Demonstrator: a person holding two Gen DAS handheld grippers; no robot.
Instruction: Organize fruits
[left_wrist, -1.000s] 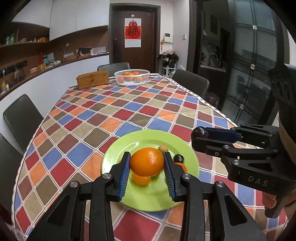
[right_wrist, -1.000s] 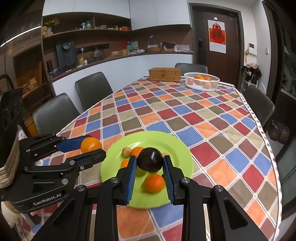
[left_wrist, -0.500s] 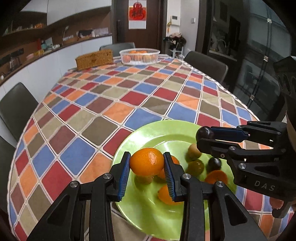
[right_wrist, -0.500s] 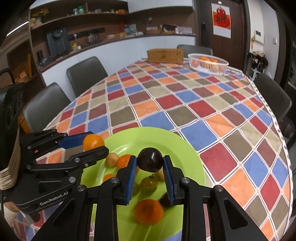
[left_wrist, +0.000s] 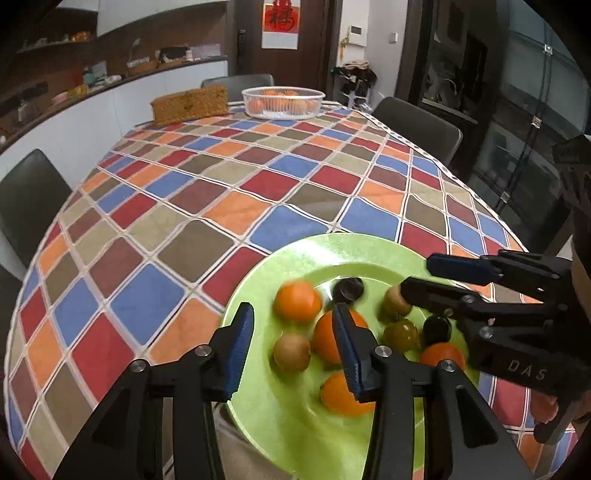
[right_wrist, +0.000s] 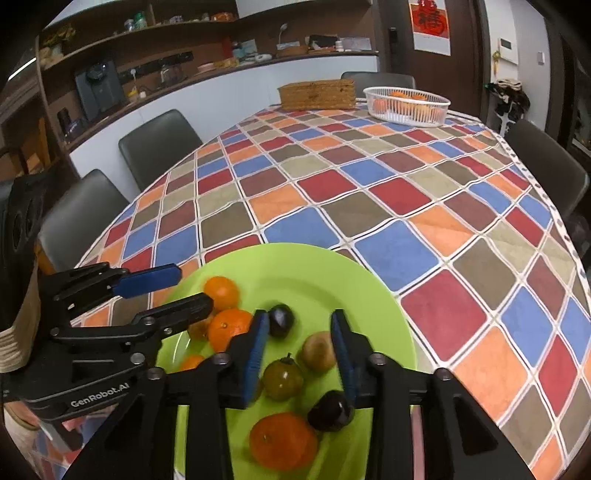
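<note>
Green plate (left_wrist: 258, 280) is seen in the left wrist view at the near edge of the checked tablecloth (left_wrist: 207, 206), with oranges, brownish fruits and dark plums lying on it. The left gripper (left_wrist: 293, 347) is held wide apart above the plate, nothing clasped; an orange (left_wrist: 297, 301) is blurred just ahead of it.

From the right wrist view, the right gripper (right_wrist: 299, 350) is likewise spread wide and empty over the plate (right_wrist: 332, 273), a dark plum (right_wrist: 281, 319) resting beside its left finger. A white basket (right_wrist: 406, 107) of oranges is seen at the far end.
</note>
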